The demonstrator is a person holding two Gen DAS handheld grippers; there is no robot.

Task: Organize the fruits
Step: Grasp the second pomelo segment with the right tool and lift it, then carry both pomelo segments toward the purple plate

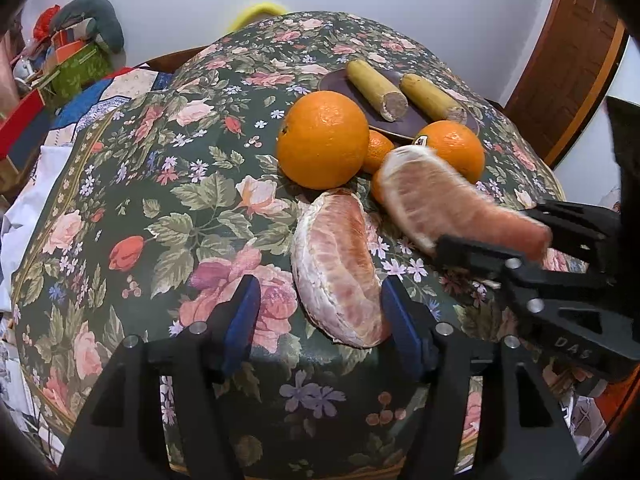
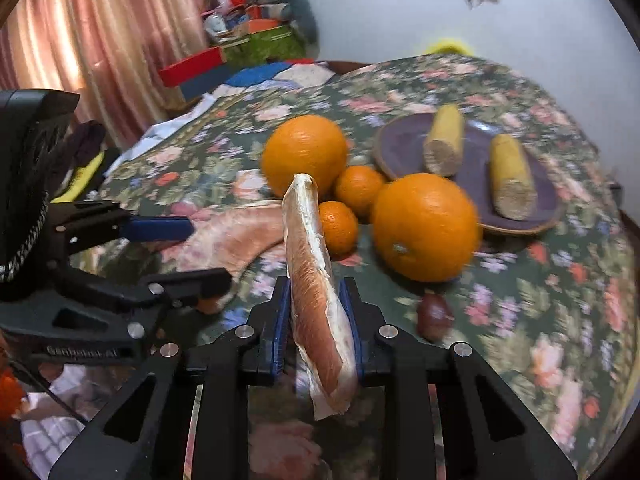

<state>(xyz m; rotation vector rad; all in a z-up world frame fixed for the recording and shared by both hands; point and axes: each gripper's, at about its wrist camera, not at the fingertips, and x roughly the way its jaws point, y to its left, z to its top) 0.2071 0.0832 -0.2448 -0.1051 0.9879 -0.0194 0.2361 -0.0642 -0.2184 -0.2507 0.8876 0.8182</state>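
The tabletop [image 1: 132, 216], under a dark floral cloth, carries everything, and the big orange [image 1: 322, 139] serves as the landmark. Behind it and to its right sits a purple plate [image 1: 340, 80] with two yellow cut pieces [image 1: 376, 89] lying on it, apart from each other. Right of the big orange stands a second orange [image 1: 456, 148] bearing a sticker, with two small mandarins [image 1: 378, 150] wedged between the two. In front of the big orange, flat on the cloth, lies a peeled pomelo wedge [image 1: 338, 268]; the left hand-held gripper [image 1: 320, 316] stands spread around it, its right blue pad just beside the wedge's edge, its left pad clear of the fruit. A second pomelo wedge [image 2: 316, 288] is lifted off the cloth in front of the mandarins, pinched edge-up in the right hand-held gripper [image 2: 316, 320], both pads pressing its sides; it blocks part of the mandarins in the right wrist view. In that view a small dark brown fruit [image 2: 434, 316] rests in front of the stickered orange. Boxes and cloth [image 2: 248, 48] pile up beyond the tabletop's far edge.
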